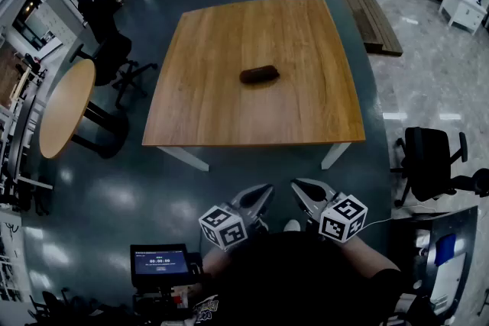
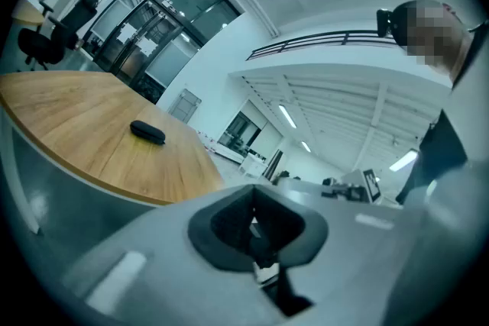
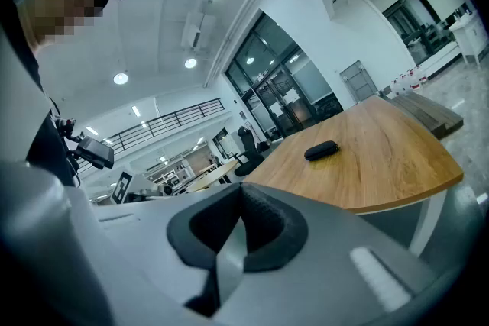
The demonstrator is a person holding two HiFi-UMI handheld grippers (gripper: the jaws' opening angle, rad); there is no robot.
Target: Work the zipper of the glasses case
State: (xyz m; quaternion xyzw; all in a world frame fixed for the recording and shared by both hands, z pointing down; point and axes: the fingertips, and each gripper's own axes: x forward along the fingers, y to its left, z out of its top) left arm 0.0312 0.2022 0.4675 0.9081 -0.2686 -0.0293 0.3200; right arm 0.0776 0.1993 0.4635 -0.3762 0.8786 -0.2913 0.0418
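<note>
The dark glasses case point(image 1: 260, 75) lies alone just above the middle of the head view, on the square wooden desk point(image 1: 221, 118), well apart from both tools. The left gripper point(image 1: 265, 192) and right gripper point(image 1: 297, 187) sit at the bottom centre of the frame, close to the person's body, each with its jaws together on nothing. A good approach would likely open the jaws on the way in, steady the case with one gripper and pinch the zipper pull, too small to see here, with the other.
</note>
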